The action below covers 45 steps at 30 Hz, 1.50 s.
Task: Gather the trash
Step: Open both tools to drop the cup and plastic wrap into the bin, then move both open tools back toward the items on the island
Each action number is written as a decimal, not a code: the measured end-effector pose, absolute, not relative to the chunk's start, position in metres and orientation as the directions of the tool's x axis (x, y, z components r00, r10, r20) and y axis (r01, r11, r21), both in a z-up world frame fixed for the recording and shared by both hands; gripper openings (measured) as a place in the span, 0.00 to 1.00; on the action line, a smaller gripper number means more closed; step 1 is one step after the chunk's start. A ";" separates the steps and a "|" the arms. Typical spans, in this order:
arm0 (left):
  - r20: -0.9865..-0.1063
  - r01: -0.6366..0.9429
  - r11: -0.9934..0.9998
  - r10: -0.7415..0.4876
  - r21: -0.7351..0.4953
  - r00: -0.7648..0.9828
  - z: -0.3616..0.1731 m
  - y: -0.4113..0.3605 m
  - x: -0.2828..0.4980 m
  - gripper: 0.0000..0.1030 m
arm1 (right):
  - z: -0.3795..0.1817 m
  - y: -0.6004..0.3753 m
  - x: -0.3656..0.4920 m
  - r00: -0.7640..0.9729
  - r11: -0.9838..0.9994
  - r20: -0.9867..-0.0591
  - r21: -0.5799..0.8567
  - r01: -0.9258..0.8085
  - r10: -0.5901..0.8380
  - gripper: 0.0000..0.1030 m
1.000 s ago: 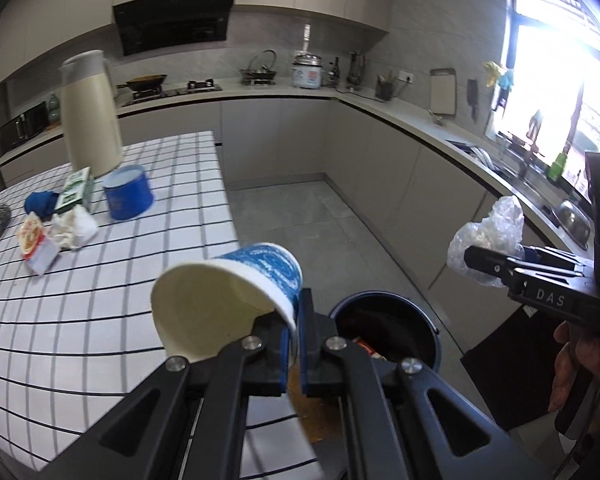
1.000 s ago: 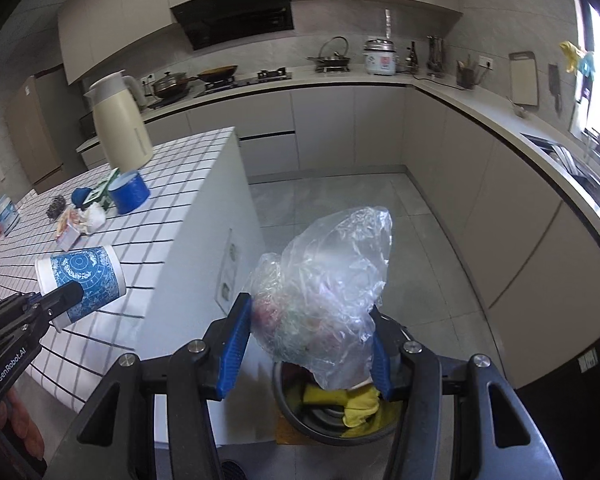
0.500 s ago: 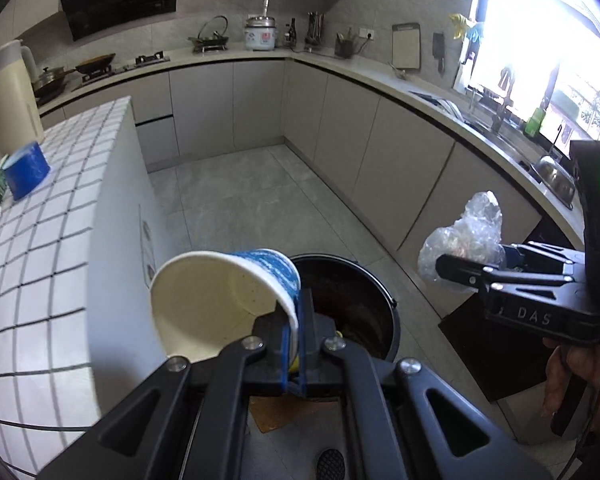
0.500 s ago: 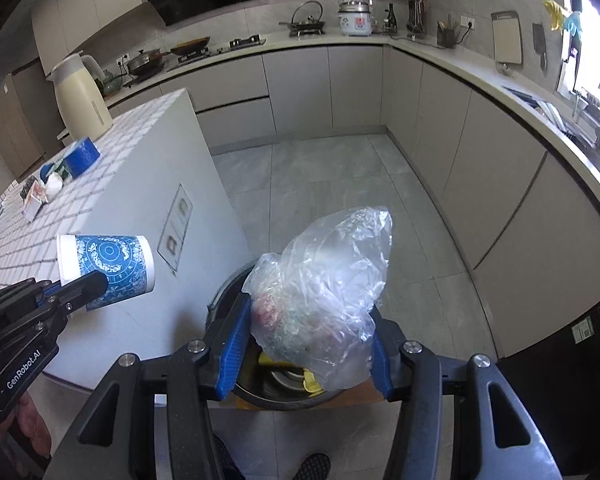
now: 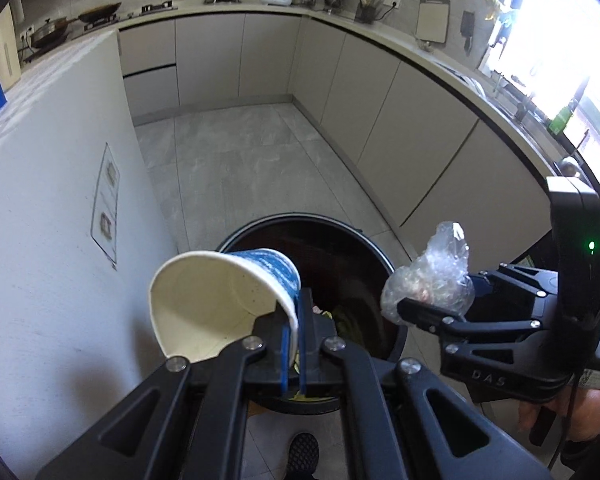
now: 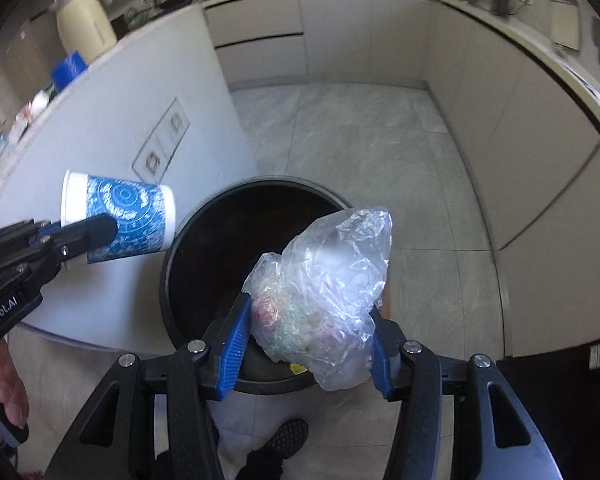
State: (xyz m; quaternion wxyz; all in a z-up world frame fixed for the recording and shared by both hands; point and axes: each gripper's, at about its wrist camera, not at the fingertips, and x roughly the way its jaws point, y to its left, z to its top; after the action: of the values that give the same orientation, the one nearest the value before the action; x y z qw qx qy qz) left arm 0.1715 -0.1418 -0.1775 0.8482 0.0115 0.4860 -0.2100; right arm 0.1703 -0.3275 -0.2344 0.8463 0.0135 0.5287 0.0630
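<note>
1. Blue-padded and clamped tight, your left gripper [image 5: 294, 344] pinches the rim wall of the paper cup [image 5: 224, 300], which lies on its side with its mouth toward 9 o'clock in the left wrist view.
2. Your right gripper [image 6: 306, 340] stands about half open with the crumpled plastic bag [image 6: 324, 296] of scraps squeezed between its pads.
3. A second ago both loads hung beside the tiled island with the bin low in view; now you have brought both down, and the dark round trash bin [image 5: 364, 240] fills the middle of each view.
4. That puts the bag directly over the bin's mouth, so by my reading it is ready to drop.
5. The cup sits at the bin's 9 o'clock edge in the right wrist view, partly over the floor beside the island, so carry it further in before you let go.
6. Close at 9 o'clock the white island side [image 5: 52, 208] crowds the cup, and your shoe [image 6: 286, 438] shows at 6 o'clock below the bin.
</note>
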 end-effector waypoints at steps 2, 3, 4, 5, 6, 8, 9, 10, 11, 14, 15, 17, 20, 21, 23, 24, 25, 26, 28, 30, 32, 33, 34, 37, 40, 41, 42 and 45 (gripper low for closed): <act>-0.836 0.358 0.913 -0.348 -0.197 0.425 -0.184 -0.145 0.175 0.03 | -0.247 -0.325 0.177 0.410 0.988 -0.902 0.091 -0.127 0.136 0.53; -0.839 0.351 0.915 -0.343 -0.197 0.422 -0.186 -0.145 0.177 0.03 | -0.251 -0.324 0.180 0.400 0.986 -0.906 0.091 -0.140 0.140 0.53; -0.840 0.347 0.915 -0.347 -0.205 0.418 -0.188 -0.145 0.179 0.03 | -0.256 -0.320 0.184 0.389 0.984 -0.910 0.089 -0.157 0.144 0.53; -0.842 0.344 0.915 -0.350 -0.212 0.410 -0.190 -0.146 0.181 0.03 | -0.260 -0.318 0.189 0.382 0.981 -0.912 0.085 -0.176 0.147 0.53; -0.849 0.339 0.916 -0.347 -0.216 0.398 -0.194 -0.146 0.183 0.03 | -0.263 -0.316 0.193 0.378 0.977 -0.913 0.081 -0.196 0.152 0.54; -0.864 0.339 0.911 -0.357 -0.237 0.356 -0.201 -0.149 0.189 0.12 | -0.271 -0.312 0.200 0.369 0.967 -0.916 0.068 -0.244 0.158 0.56; -0.870 0.328 0.918 -0.339 -0.222 0.358 -0.203 -0.148 0.189 0.38 | -0.275 -0.312 0.202 0.368 0.964 -0.917 0.060 -0.260 0.156 0.65; -0.877 0.312 0.930 -0.309 -0.196 0.369 -0.203 -0.148 0.189 0.56 | -0.282 -0.310 0.207 0.358 0.959 -0.922 0.044 -0.281 0.147 0.84; -0.877 0.291 0.939 -0.292 -0.186 0.381 -0.203 -0.144 0.187 0.80 | -0.289 -0.310 0.210 0.347 0.957 -0.931 0.010 -0.290 0.114 0.91; -0.879 0.257 0.951 -0.267 -0.172 0.396 -0.203 -0.139 0.185 0.82 | -0.298 -0.321 0.216 0.326 0.964 -0.943 -0.023 -0.265 0.067 0.94; -0.882 0.251 0.955 -0.250 -0.157 0.399 -0.204 -0.139 0.185 0.82 | -0.299 -0.329 0.218 0.321 0.972 -0.945 -0.019 -0.235 0.059 0.94; -0.886 0.236 0.963 -0.217 -0.127 0.411 -0.204 -0.140 0.184 0.87 | -0.301 -0.339 0.222 0.317 0.981 -0.948 -0.025 -0.194 0.039 0.94; -0.885 0.223 0.970 -0.187 -0.097 0.427 -0.202 -0.142 0.185 0.97 | -0.300 -0.352 0.227 0.305 0.990 -0.952 -0.034 -0.140 0.010 0.98; -0.884 0.224 0.970 -0.185 -0.094 0.430 -0.201 -0.143 0.185 0.97 | -0.299 -0.355 0.228 0.304 0.991 -0.953 -0.035 -0.130 0.006 1.00; -0.883 0.229 0.969 -0.184 -0.090 0.432 -0.200 -0.143 0.186 0.97 | -0.294 -0.358 0.228 0.318 0.992 -0.948 -0.042 -0.119 -0.002 1.00; -0.883 0.232 0.969 -0.185 -0.089 0.432 -0.199 -0.143 0.187 0.97 | -0.292 -0.359 0.228 0.321 0.992 -0.947 -0.044 -0.114 -0.005 1.00; -0.882 0.234 0.968 -0.185 -0.088 0.434 -0.199 -0.143 0.187 0.97 | -0.291 -0.361 0.227 0.324 0.993 -0.946 -0.043 -0.110 -0.005 1.00; -0.881 0.236 0.968 -0.186 -0.088 0.435 -0.198 -0.142 0.187 0.97 | -0.290 -0.363 0.227 0.325 0.994 -0.946 -0.038 -0.106 -0.001 1.00; -0.881 0.239 0.967 -0.186 -0.086 0.436 -0.199 -0.142 0.190 0.97 | -0.286 -0.365 0.227 0.331 0.995 -0.944 -0.032 -0.098 0.002 1.00; -0.878 0.244 0.966 -0.186 -0.082 0.442 -0.196 -0.142 0.191 0.97 | -0.282 -0.366 0.225 0.338 0.995 -0.941 -0.031 -0.095 0.003 1.00; -0.876 0.247 0.966 -0.186 -0.080 0.445 -0.189 -0.141 0.191 0.97 | -0.275 -0.364 0.225 0.348 0.996 -0.938 -0.027 -0.090 0.006 1.00; -0.875 0.246 0.966 -0.181 -0.074 0.448 -0.185 -0.141 0.190 0.97 | -0.273 -0.363 0.226 0.353 0.996 -0.936 -0.025 -0.088 0.007 1.00; -0.875 0.245 0.967 -0.175 -0.067 0.451 -0.180 -0.140 0.189 0.97 | -0.265 -0.362 0.225 0.365 0.996 -0.931 -0.022 -0.084 0.010 1.00; -0.868 0.239 0.969 -0.171 -0.063 0.466 -0.162 -0.134 0.188 0.97 | -0.244 -0.358 0.224 0.400 0.997 -0.917 -0.010 -0.072 0.020 1.00; -0.854 0.236 0.970 -0.176 -0.065 0.490 -0.145 -0.127 0.187 0.97 | -0.225 -0.353 0.223 0.430 0.998 -0.902 0.003 -0.068 0.032 1.00; -0.848 0.236 0.969 -0.180 -0.068 0.498 -0.138 -0.124 0.186 0.97 | -0.218 -0.351 0.222 0.440 0.998 -0.897 0.006 -0.064 0.034 1.00; -0.844 0.235 0.970 -0.181 -0.067 0.505 -0.134 -0.123 0.185 0.97 | -0.213 -0.350 0.222 0.446 0.998 -0.894 0.011 -0.062 0.037 1.00; -0.830 0.238 0.969 -0.187 -0.068 0.526 -0.120 -0.116 0.181 0.97 | -0.199 -0.345 0.222 0.457 0.998 -0.887 0.046 -0.050 0.063 1.00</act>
State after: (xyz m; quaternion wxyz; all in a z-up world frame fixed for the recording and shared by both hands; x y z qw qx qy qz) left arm 0.1808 -0.1164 -0.1196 0.8730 0.0269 0.4714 -0.1219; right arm 0.2220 -0.3445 -0.1992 0.8536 0.0066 0.5198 0.0331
